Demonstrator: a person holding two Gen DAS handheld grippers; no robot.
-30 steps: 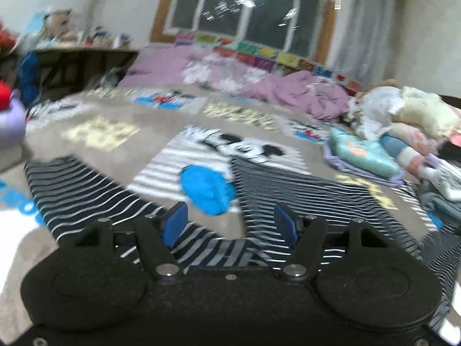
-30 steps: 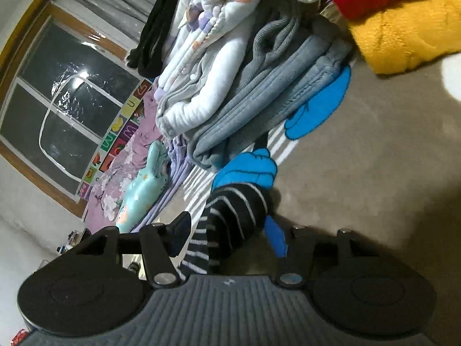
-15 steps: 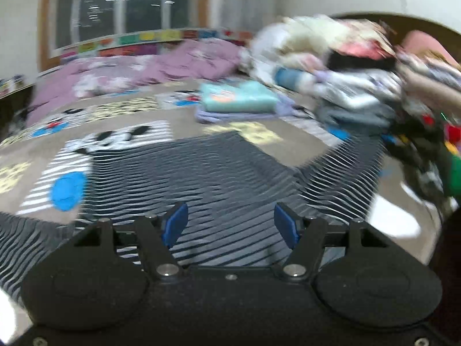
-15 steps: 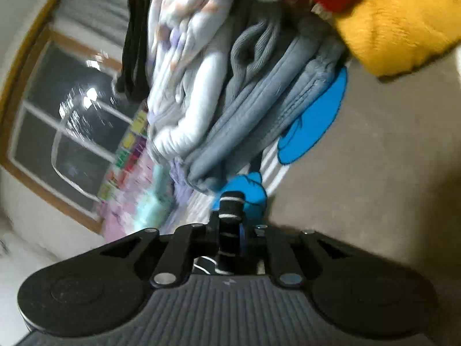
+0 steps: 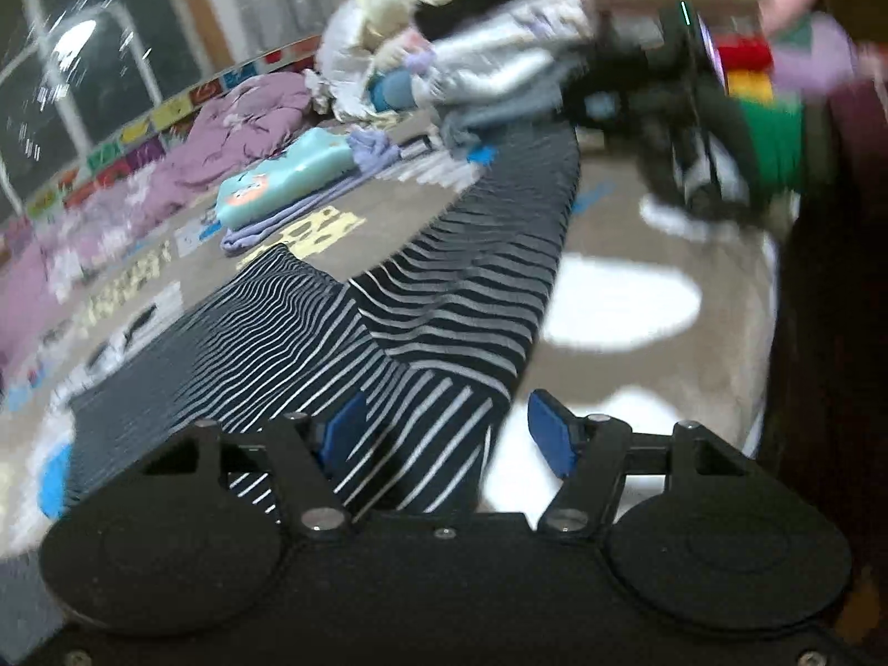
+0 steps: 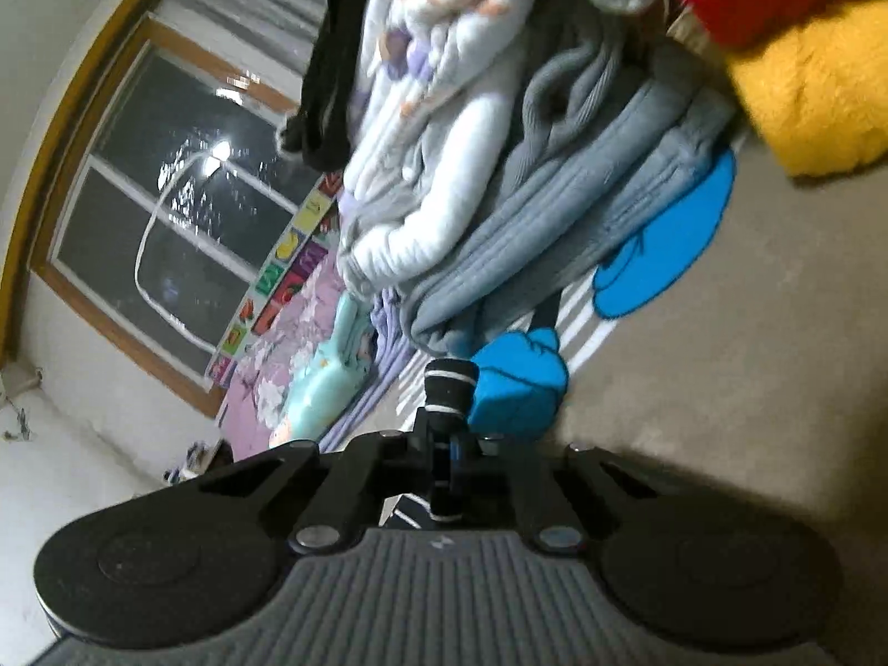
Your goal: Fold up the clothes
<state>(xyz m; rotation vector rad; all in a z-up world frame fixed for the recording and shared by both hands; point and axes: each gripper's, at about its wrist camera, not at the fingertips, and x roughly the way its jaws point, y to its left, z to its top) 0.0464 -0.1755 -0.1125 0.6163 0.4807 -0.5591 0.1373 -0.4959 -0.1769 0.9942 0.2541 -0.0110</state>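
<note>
A: What's on the left?

B: The left gripper (image 5: pixel 447 433) has its blue pads (image 5: pixel 546 433) spread wide. The striped top (image 5: pixel 311 333) lies flat on the blanket (image 5: pixel 666 377), and its hem runs between those pads without being pinched.

A: Where does the sleeve go?

B: The sleeve (image 5: pixel 499 255) stretches away from the top's body toward the right, up to the blurred right gripper (image 5: pixel 682 111) at the far end.

A: What's behind the top?

B: A teal garment (image 5: pixel 283 180) folded on a lilac cloth, with purple bedding (image 5: pixel 238 127) beyond it by the window.

A: And the right side?

B: The right gripper is pressed together on the sleeve's cuff (image 6: pixel 449 383), which sticks up bunched above the fingers. Just past it sit a grey sweater (image 6: pixel 583 238) and a white jacket (image 6: pixel 438 166) in the pile, with a yellow knit (image 6: pixel 816 94) further right.
</note>
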